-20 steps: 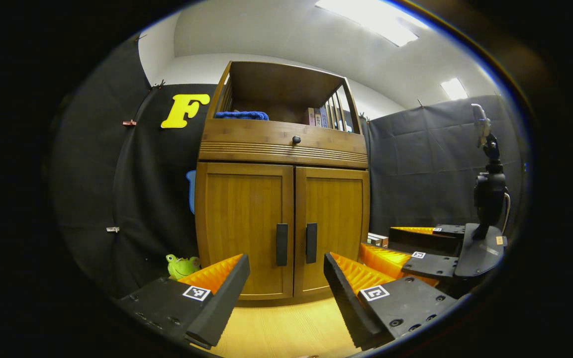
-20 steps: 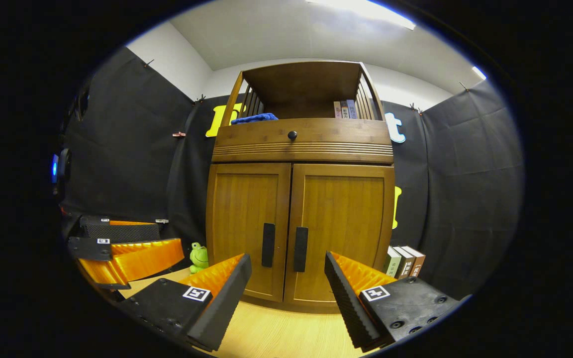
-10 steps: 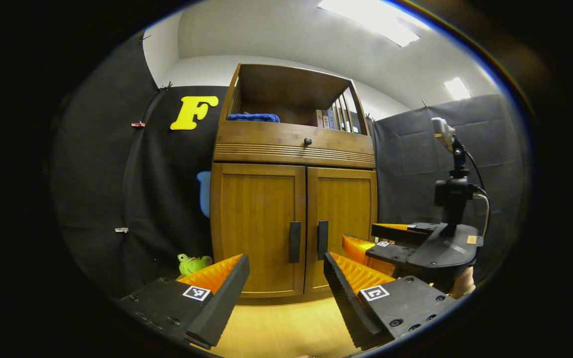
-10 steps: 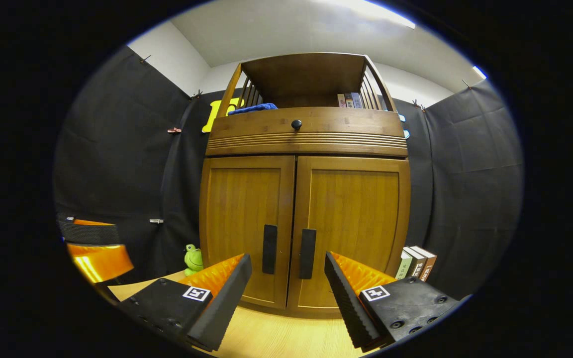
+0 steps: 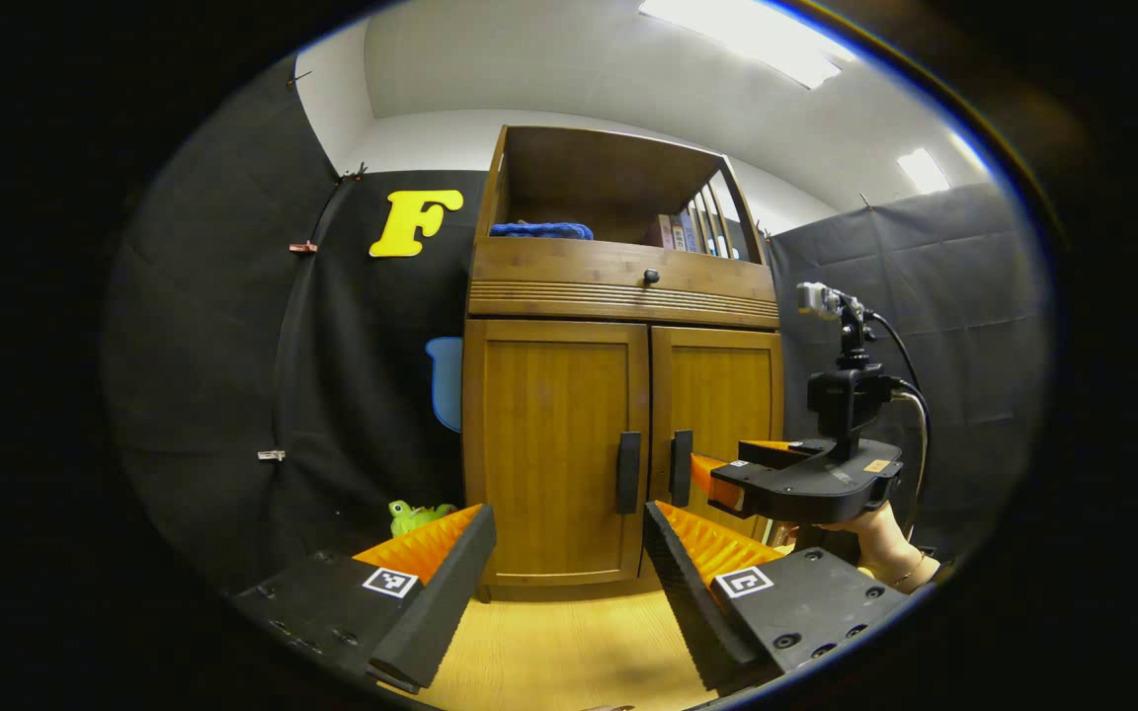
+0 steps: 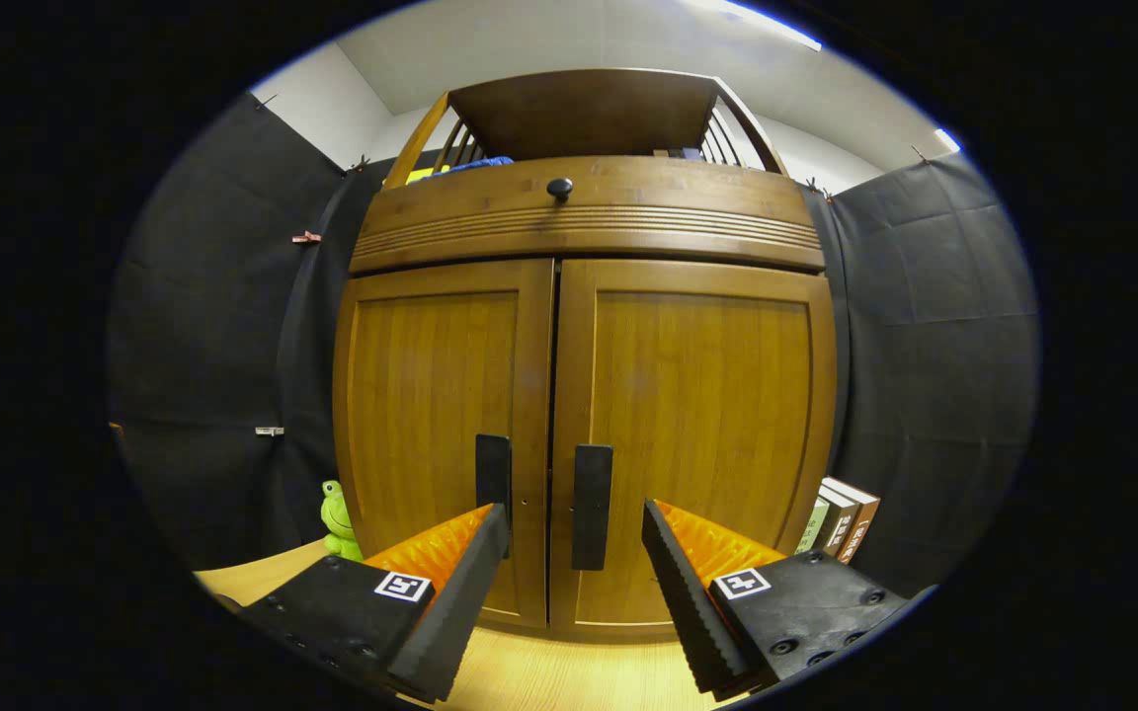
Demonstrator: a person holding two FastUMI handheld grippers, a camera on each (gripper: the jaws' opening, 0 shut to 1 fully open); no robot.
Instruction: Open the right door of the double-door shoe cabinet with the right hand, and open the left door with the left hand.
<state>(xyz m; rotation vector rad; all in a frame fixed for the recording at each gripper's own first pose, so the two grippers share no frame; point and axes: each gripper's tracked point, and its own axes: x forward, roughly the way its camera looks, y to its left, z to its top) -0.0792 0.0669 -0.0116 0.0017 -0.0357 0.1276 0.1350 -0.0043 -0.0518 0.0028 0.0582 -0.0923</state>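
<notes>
Starting with the left gripper view: the left gripper [image 5: 569, 553] was wide open and held nothing. Compared with a second before, the shoe cabinet [image 5: 618, 395] had slid toward the right of the frame, and the right gripper [image 5: 727, 474] had travelled from low beside the left gripper's right finger to a place well ahead of it, close to the door fronts. That gripper, held by a hand [image 5: 875, 538], had its tip just beside the right door handle [image 5: 681, 468]; whether it touched could not be told from this angle. The left door handle [image 5: 628, 472] stood ahead of the left gripper, slightly right of the gap between its fingers and still well apart from them. Both doors appeared closed.

Turning to the right gripper view: the right gripper [image 6: 569, 553] was likewise spread wide with nothing between its fingers. The cabinet had grown much larger than a second earlier, so this gripper had closed in on the doors. The right door handle [image 6: 592, 506] sat upright directly ahead, inside the gap between the fingers and nearer the left one (no contact was evident). The left door handle [image 6: 493, 474] lay just beyond the left fingertip. The right door [image 6: 697, 434] rose ahead and above.

Judgement: the approach to the right handle was nearly complete; no grasp was made yet.
</notes>
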